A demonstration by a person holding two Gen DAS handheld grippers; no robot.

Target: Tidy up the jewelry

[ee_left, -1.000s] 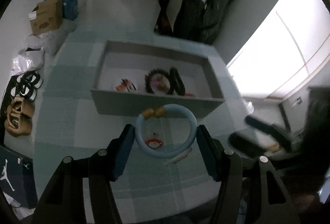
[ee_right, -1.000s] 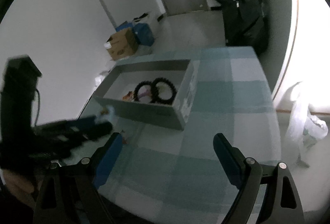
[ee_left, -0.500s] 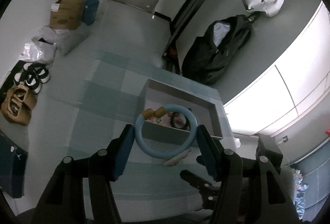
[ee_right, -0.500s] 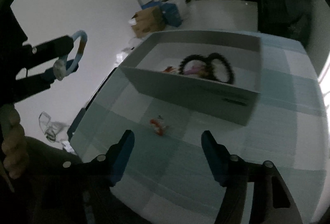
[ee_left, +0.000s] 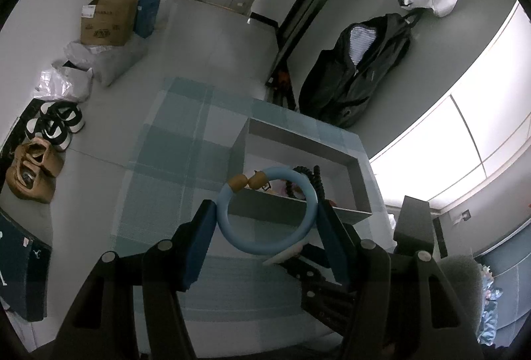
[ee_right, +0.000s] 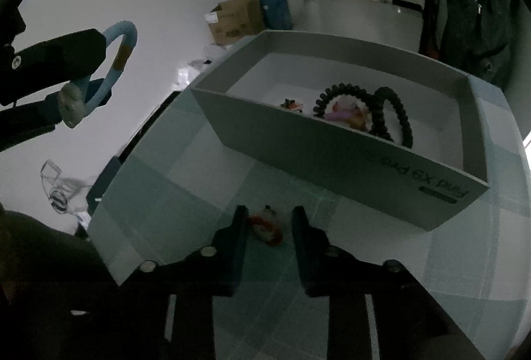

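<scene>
The left gripper (ee_left: 265,217) clamps a ring, raised and angled downward. The right gripper (ee_right: 268,224) (jaws just closing) sits low, seemingly not yet pinching.

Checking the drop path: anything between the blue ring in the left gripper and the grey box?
Nothing visible. The blue ring is clamped in the left gripper, raised off the cloth on the near side of the grey box. Its top is open; black coil rings lie inside, with bare floor beside them.
</scene>
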